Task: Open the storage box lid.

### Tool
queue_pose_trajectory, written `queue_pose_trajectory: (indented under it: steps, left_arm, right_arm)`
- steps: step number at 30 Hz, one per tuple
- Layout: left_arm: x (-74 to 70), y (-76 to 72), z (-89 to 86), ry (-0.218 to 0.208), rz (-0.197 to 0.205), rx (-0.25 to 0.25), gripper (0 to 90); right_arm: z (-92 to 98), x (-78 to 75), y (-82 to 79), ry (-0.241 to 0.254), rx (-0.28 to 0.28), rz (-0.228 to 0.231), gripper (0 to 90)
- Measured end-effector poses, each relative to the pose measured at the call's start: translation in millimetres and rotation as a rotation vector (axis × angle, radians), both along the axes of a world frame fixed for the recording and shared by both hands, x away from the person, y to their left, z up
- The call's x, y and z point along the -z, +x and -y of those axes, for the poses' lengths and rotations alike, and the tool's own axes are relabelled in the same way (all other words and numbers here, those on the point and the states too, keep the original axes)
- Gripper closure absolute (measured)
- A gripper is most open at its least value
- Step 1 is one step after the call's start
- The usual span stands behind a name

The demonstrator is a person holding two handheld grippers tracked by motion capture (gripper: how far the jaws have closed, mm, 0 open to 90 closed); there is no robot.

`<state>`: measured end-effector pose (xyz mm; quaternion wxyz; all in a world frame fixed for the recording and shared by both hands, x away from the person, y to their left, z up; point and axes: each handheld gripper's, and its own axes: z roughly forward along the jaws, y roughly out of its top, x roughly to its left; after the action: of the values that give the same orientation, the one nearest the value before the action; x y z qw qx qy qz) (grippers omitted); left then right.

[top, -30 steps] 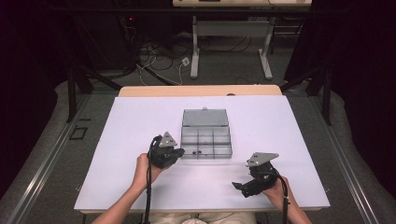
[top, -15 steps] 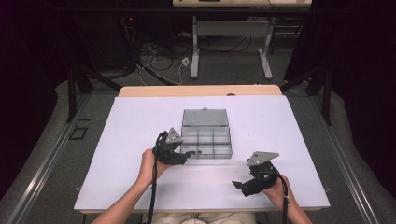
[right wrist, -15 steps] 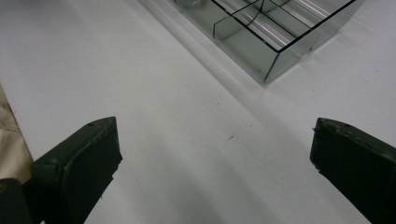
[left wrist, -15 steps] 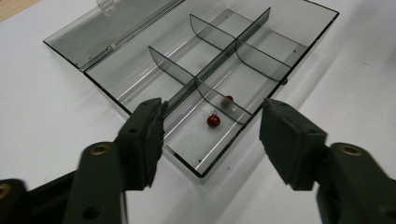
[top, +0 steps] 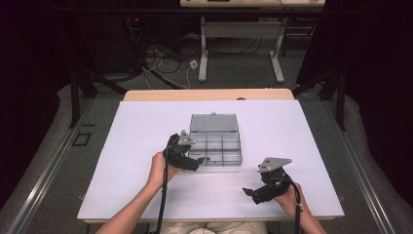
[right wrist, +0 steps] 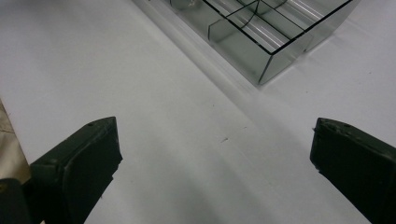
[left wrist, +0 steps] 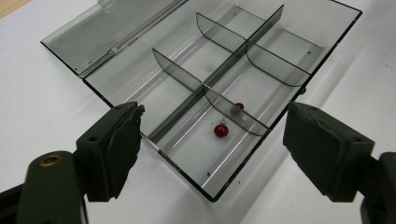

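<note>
A clear smoky-grey plastic compartment box (top: pixel 215 144) sits open near the middle of the white table (top: pixel 122 161), its lid (top: pixel 214 123) folded flat on the far side. The left gripper (top: pixel 198 162) hovers at the box's near left corner; its jaws have just been opening and now stand spread, with nothing between them. Below them, in the left gripper view, a small round red bead (left wrist: pixel 221 130) lies on the floor of a near compartment, just beside a curved divider. So the drop looks done, as a judgement; no other loose piece shows on the table. The right gripper (top: pixel 249 191) rests to the near right, well apart from the box, jaws spread and empty. What seems left is withdrawing and perhaps closing the lid.
</note>
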<state>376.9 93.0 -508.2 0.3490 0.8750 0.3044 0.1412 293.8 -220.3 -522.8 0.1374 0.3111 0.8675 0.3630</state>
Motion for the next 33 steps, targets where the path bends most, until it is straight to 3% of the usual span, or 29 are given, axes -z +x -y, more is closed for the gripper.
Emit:
queue_pose_trajectory:
  steps: [13,33]
  left_arm:
    - [2.2,7.8,8.5,0.008,-0.001,-0.006,13.9]
    - [-2.1,19.5,23.5,0.059,-0.011,-0.009,11.7]
  right_arm:
    - [1.1,-1.7,-0.6,0.003,0.001,0.003,1.0]
    - [1.9,-0.8,0.0,0.003,0.006,0.002,1.0]
